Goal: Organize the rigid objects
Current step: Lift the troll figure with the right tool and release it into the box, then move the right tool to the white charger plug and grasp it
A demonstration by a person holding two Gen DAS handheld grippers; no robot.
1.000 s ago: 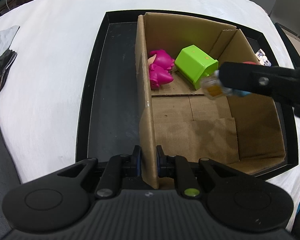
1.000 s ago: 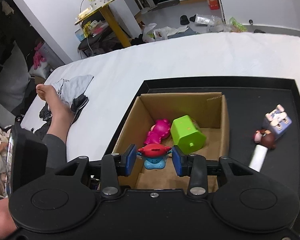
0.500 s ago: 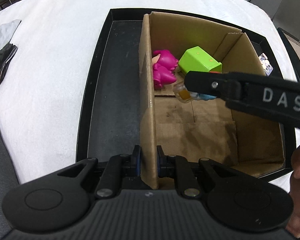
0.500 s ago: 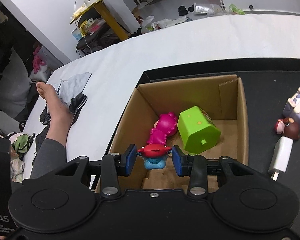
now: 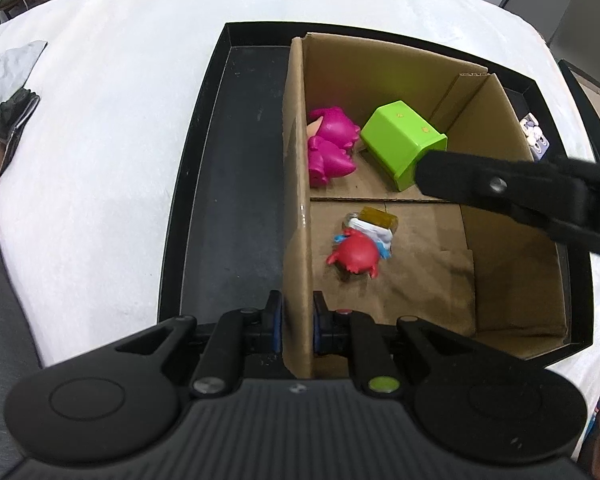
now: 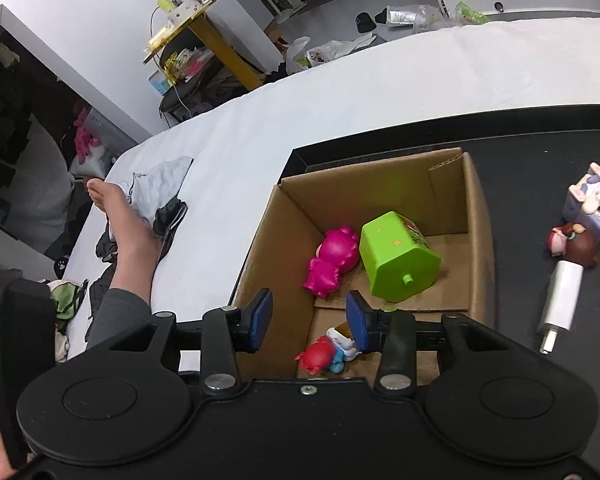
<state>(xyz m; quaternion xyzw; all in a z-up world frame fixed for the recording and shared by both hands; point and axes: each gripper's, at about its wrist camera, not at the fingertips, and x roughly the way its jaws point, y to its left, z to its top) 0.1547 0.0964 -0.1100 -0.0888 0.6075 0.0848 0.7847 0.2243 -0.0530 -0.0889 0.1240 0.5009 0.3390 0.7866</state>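
An open cardboard box sits in a black tray on a white bed. My left gripper is shut on the box's left wall. A red and blue toy figure lies on the box floor, free of any grip. My right gripper is open and empty above the box, its fingers reaching in from the right. A pink figure and a green toy house lie at the box's far end.
On the tray right of the box lie a purple rabbit block, a small brown-haired figure and a white charger plug. A person's bare leg and crumpled clothes lie on the bed at left.
My right gripper opened and let go of the red and blue figure, which dropped onto the box floor. The left gripper kept its hold on the box wall.
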